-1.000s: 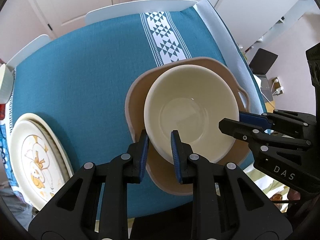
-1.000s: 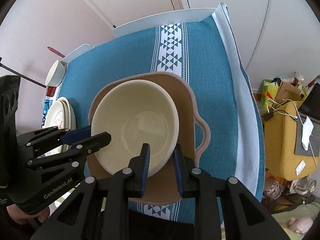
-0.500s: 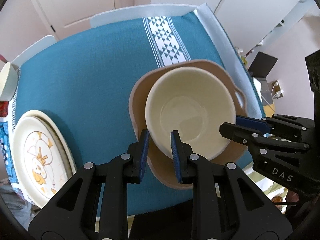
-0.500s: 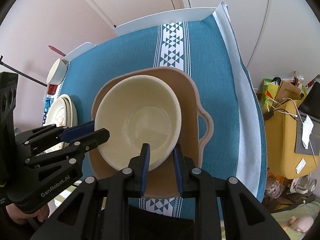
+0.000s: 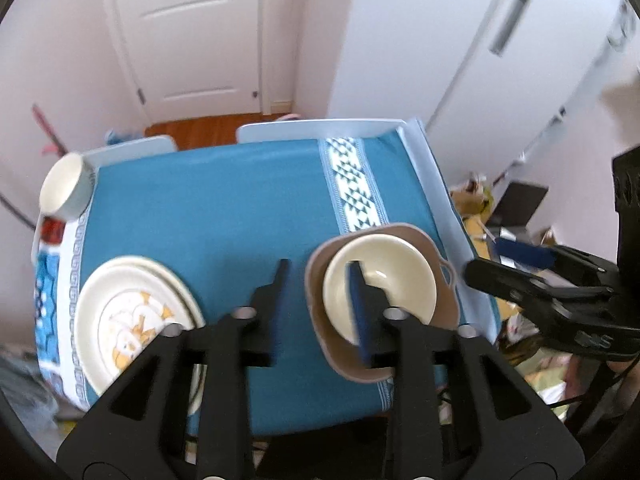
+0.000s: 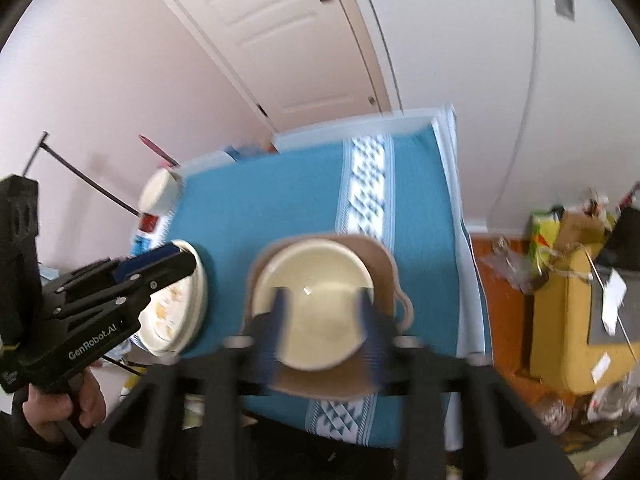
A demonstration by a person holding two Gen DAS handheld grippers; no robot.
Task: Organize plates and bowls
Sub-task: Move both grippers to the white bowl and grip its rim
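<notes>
A cream bowl (image 5: 396, 280) (image 6: 316, 300) sits inside a tan handled dish (image 5: 320, 292) (image 6: 380, 256) near the table's front right. A stack of cream plates with an orange pattern (image 5: 128, 320) (image 6: 176, 312) lies at the front left. A small white bowl (image 5: 64, 192) (image 6: 160, 196) stands at the far left corner. My left gripper (image 5: 318, 284) is open and empty, high above the blue cloth between plates and dish. My right gripper (image 6: 322, 300) is open and empty, high above the cream bowl. Each gripper shows in the other's view.
A blue tablecloth (image 5: 224, 208) with a white patterned band (image 5: 352, 188) covers the table. A white door (image 5: 192, 32) and cabinets stand behind. A yellow box and clutter (image 6: 572, 300) lie on the floor to the right.
Both grippers let go of the cream bowl, opened, and rose well back and above the table. The bowl stays in the tan dish.
</notes>
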